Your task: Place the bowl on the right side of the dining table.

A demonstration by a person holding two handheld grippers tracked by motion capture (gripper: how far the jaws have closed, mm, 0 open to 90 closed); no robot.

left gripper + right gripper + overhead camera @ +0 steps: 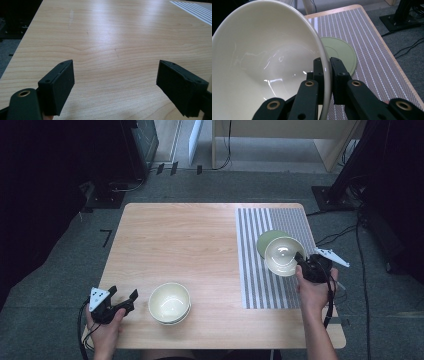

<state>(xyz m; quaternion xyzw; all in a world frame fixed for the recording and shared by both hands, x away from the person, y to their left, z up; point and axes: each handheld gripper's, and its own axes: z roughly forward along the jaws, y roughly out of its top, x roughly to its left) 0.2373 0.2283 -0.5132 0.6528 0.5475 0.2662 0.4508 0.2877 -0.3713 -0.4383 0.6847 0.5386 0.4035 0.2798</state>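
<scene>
1. Held bowl: a glossy cream bowl with a thin rim and a smooth, unpatterned inside that catches bright highlights. It is tilted, its opening turned toward the middle of the table, and it is lifted clear of the striped mat at the table's right side.

2. Green plate: a flat, pale green disc lying on the striped mat, partly covered in the high view by the held bowl in front of it. Nothing lies on the part that shows.

3. Stacked bowls: cream bowls of the same make, nested one in another, upright on the bare wooden table near its front edge. The upper bowl holds nothing.

4. Right gripper: its two black jaws are clamped on the held bowl's rim, one jaw inside the wall and one outside, so the bowl hangs from that single edge. In the high view the bowl extends to the left of this gripper, over the mat's far half.

5. Left gripper: held in the person's left hand at the table's front left corner, jaws spread wide with bare wood between them. It sits just left of the stacked bowls, without touching them.
</scene>
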